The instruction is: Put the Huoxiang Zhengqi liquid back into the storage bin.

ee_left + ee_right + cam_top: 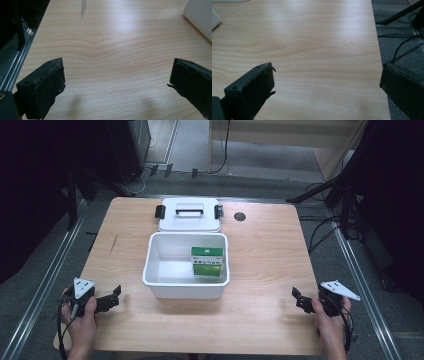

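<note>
1. Your left hand-held gripper (111, 298) rests near the desk's (270, 270) near-left corner, jaws spread and empty, ready to reach in.
2. Your right hand-held gripper (302, 300) mirrors it near the near-right corner, also spread, holding nothing.
3. The bin (186, 285) sits mid-desk, open, the green box (206, 261) inside against its right wall.
4. The lid (189, 214) lies just behind, at the far edge, seemingly awaiting closing.

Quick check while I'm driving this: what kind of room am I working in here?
Probably a lab or recording workspace, not a home: a bare wooden table standing between metal floor rails, cables trailing over grey carpet, and dark stand legs around it.
</note>
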`<state>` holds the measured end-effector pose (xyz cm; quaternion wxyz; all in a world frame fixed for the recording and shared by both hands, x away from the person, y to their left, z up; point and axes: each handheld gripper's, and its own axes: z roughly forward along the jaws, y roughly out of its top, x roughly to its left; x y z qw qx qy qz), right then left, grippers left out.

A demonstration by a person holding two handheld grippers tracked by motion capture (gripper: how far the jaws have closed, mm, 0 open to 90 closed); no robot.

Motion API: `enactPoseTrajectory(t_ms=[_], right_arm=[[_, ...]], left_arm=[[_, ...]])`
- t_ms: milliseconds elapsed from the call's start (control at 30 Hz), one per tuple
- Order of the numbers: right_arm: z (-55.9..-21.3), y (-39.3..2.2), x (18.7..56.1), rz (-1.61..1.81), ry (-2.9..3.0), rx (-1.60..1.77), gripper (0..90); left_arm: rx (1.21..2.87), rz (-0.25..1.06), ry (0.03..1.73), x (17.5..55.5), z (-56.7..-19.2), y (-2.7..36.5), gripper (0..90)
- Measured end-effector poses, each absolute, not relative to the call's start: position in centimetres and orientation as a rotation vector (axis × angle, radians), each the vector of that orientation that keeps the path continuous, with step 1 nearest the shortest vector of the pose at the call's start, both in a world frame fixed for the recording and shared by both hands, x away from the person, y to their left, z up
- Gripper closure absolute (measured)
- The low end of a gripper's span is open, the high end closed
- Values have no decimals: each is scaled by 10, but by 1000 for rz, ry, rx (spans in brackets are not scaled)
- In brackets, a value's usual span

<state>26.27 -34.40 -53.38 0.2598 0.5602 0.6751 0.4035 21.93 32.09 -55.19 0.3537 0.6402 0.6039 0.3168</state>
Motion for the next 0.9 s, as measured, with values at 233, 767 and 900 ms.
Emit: enactPoseTrajectory(t_ms=[233, 767, 900], right_arm=[[-542, -353, 244, 1120, 1801, 1545, 0], [-547, -357, 219, 1217, 1732, 1541, 0], [-546, -356, 219, 1218, 1740, 1517, 68]], left_arm=[[1656, 822, 1558, 219, -552, 321, 6], [1625, 767, 1581, 220, -552, 326, 5], [1621, 755, 1582, 221, -552, 327, 6]])
